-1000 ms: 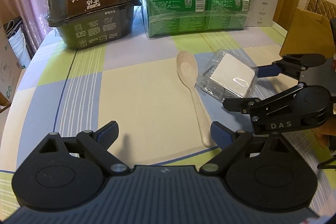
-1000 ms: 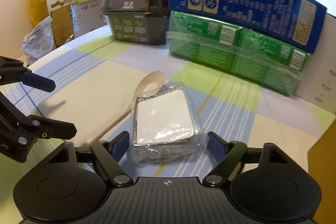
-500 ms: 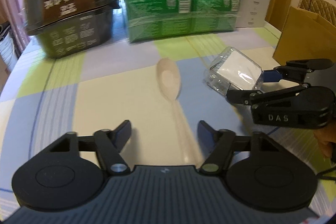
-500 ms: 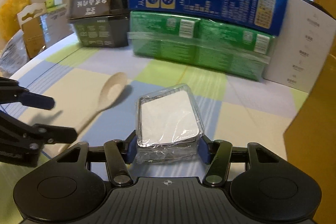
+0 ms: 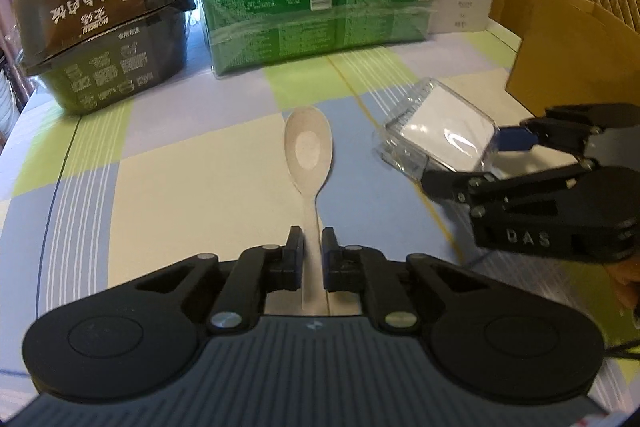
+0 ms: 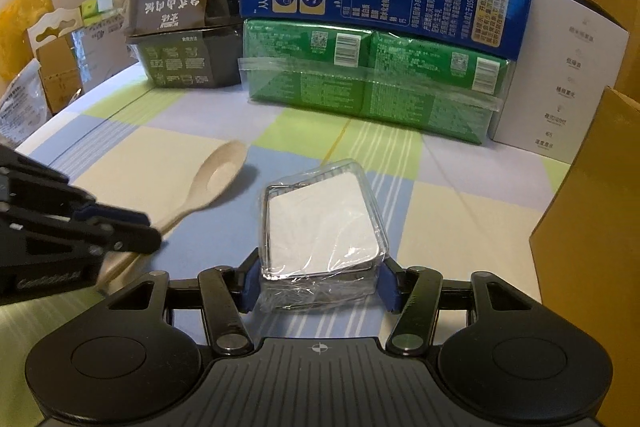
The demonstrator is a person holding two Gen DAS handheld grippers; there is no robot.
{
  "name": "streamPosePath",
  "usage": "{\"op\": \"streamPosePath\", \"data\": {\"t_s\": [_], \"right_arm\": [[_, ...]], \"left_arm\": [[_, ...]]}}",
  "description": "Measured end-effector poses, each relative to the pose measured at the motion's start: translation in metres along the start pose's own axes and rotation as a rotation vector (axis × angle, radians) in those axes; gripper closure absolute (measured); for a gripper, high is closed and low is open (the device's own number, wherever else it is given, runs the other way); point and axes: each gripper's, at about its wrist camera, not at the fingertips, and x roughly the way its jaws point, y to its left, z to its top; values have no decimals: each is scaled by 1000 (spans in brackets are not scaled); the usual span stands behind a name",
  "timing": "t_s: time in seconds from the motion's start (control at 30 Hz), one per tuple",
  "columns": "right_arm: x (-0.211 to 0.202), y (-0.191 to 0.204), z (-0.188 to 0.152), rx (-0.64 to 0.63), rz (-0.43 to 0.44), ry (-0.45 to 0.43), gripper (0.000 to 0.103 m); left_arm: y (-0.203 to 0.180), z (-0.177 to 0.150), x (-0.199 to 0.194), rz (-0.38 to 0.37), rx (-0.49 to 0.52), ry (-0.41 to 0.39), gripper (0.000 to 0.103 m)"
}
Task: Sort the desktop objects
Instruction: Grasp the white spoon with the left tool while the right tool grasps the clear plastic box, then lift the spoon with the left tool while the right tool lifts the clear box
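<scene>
On checked cloth: left gripper pinching smooth spoon; right gripper clamping clear box

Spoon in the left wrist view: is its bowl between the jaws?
No, the left gripper has its jaws closed on the handle of the spoon; the bowl lies ahead of them.

Left claw: black linkage arms, silver pivot screws, blue-faced fingertips, ribbed grey housing along the lower edge with two round black discs and a small crosshair mark.
Right claw: same build; seen at right of the left wrist view, side lettering "DAS".
</scene>
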Motion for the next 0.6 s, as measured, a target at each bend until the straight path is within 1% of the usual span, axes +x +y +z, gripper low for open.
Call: {"op": "streamPosePath", "data": {"t_s": [0.2, 0.27, 0.3, 0.4, 0.5, 0.6], "right_arm": [[-12, 6, -10, 26, 5, 12, 50], [-16, 8, -14, 35, 10, 13, 50], [-18, 9, -15, 35, 11, 13, 50], [-21, 12, -19, 32, 1, 9, 50], [-23, 11, -22, 36, -15, 6, 50], [-24, 7, -23, 38, -24, 0, 50]], "left_arm": [[-8, -31, -30, -4, 6, 32, 97], [-10, -38, -38, -1, 5, 31, 97], [-11, -39, -39, 7, 3, 23, 95], [-10, -32, -37, 22, 8, -26, 79], [-9, -19, -26, 13, -11, -55, 79], [-13, -11, -12, 9, -12, -69, 79]]}}
